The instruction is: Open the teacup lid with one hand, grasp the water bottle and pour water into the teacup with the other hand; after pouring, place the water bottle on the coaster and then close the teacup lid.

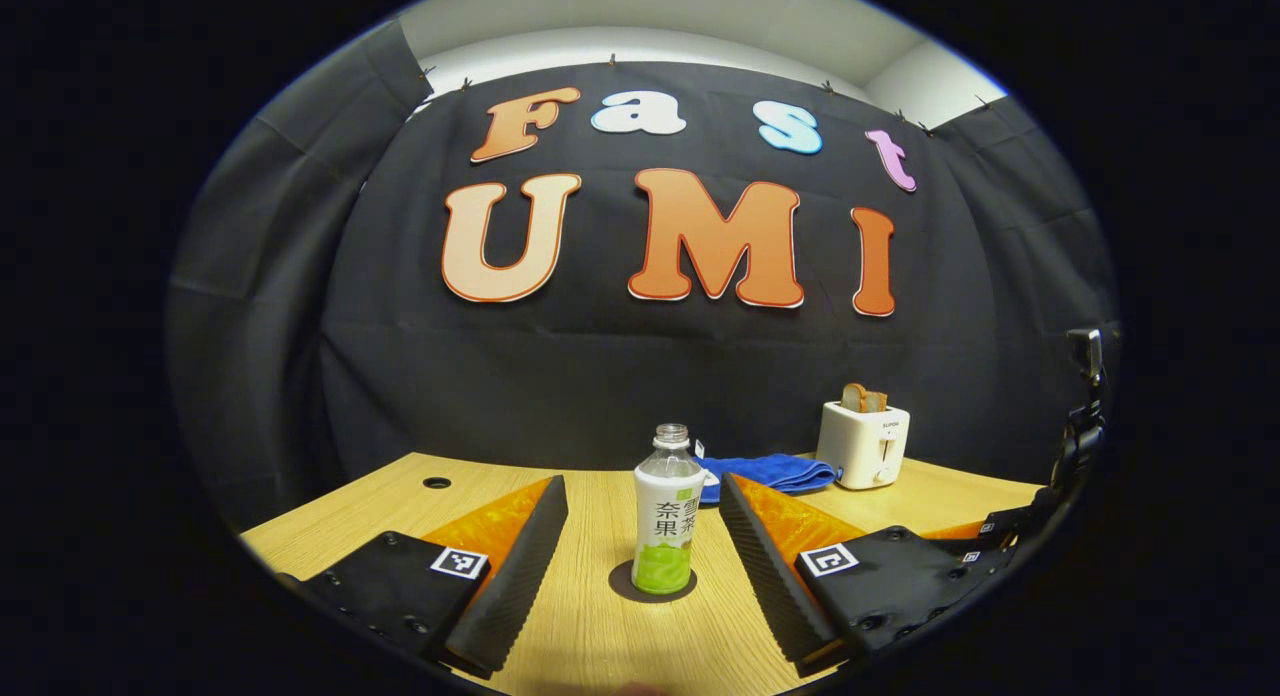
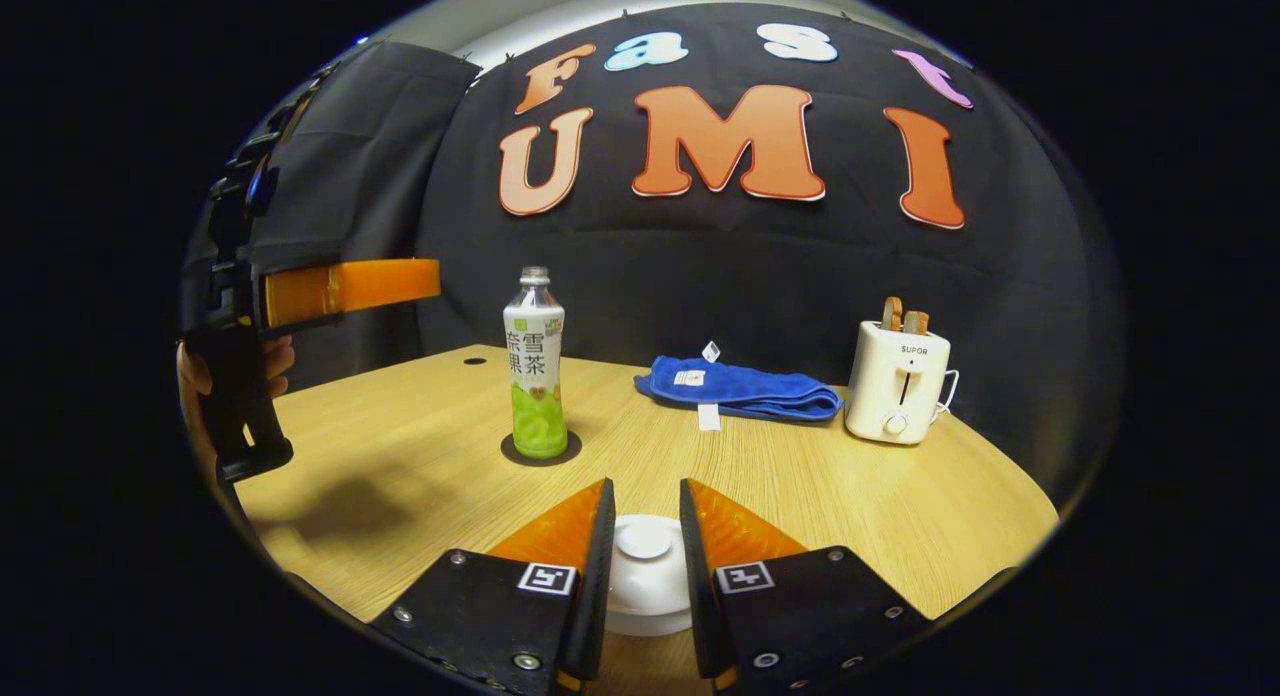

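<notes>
The water bottle (image 1: 667, 511) is seen upright on the dark round coaster (image 1: 625, 588), on the wooden table (image 1: 600, 636). In the left gripper view it stands ahead of and between the two fingers of the left gripper (image 1: 643, 556), which are spread wide and apart from it on both sides; the left jaws are thus released and empty. No cap is seen on the bottle neck.

In the right gripper view, the white teacup lid (image 2: 645, 566) lies between the fingers of the right gripper (image 2: 645, 536), with its knob (image 2: 644, 540) just ahead of the gap. The fingers are drawn close on either side of the lid, but whether both press on it cannot be told. The lid appears to sit on the teacup, whose body is hidden beneath it. The bottle is seen well ahead and to the left of these jaws.

A blue cloth (image 2: 745, 388) and a white toaster (image 2: 897, 381) are shown farther back, taking no part.

The task is judged to be near its end: the bottle has been set on the coaster and let go, and the lid appears replaced. Only release of the lid by the right gripper seems left, if it is held at all.
</notes>
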`<state>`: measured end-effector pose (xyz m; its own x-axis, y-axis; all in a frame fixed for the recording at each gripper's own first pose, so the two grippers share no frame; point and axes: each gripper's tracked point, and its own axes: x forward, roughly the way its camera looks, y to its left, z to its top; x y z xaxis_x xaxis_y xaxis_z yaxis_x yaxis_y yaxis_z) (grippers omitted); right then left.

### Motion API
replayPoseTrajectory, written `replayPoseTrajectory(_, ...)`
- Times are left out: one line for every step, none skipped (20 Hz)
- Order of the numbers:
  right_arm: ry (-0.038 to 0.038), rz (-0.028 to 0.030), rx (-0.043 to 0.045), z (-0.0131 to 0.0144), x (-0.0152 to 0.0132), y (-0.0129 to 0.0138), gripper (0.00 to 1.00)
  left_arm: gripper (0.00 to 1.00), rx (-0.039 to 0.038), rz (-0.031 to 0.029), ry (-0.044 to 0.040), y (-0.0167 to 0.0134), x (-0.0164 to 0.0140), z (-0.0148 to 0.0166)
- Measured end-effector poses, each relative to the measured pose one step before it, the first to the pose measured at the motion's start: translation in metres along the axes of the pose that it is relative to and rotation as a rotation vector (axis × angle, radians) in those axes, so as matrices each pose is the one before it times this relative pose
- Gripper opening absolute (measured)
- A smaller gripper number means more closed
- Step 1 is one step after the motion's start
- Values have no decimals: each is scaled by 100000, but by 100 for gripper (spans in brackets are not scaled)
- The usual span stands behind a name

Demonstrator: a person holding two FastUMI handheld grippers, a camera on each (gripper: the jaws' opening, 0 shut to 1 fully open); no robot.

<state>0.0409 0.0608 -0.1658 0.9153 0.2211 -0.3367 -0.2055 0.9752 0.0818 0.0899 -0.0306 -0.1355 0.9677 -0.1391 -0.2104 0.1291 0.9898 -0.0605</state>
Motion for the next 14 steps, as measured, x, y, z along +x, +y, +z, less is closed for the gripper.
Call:
replayPoseTrajectory(-1621,-662,423,716,-315,-245,37,98,-219,102,-238,20,-283,242)
replayPoseTrajectory(-1395,-695,149,559,-218,-252,40,95,-401,148,-116,51,-198,218)
replayPoseTrajectory(-1215,-852,-201,732,-357,-331,41,95,-440,285,-22,88,-244,162)
replayPoseTrajectory(-1363,-1025,-341,900,-504,-386,45,98,-540,89,77,55,-265,189)
replayPoseTrajectory(-1944,-1104,-88,1122,-572,-447,48,98,-625,74,144,-15,-257,326)
replayPoseTrajectory(-2143,-1136,85,1189,-506,-452,55,95,-650,227,-24,6,-360,359)
replayPoseTrajectory(-2179,-960,312,1323,-578,-459,58,95,-515,399,186,57,-416,330)
replayPoseTrajectory(-2097,-871,309,1295,-578,-265,63,95,-491,280,-409,70,-503,507)
replayPoseTrajectory(-2063,-671,-153,1279,-499,-254,66,98,-181,293,-862,-91,-422,454)
replayPoseTrajectory(-1676,-1394,-416,1018,-458,-305,71,95,535,806,-1993,113,-429,618)
replayPoseTrajectory(-1631,-1076,-411,1051,-475,-276,73,95,1352,642,-1848,110,-373,645)
replayPoseTrajectory(-2427,-478,-532,1145,-533,69,75,95,1433,228,-466,22,-409,247)
replayPoseTrajectory(-2318,-1073,-514,1036,-363,-76,75,96,1059,-1,-450,-182,-462,161)
replayPoseTrajectory(-2313,-380,-585,953,-419,114,71,97,451,-88,-900,-138,-445,444)
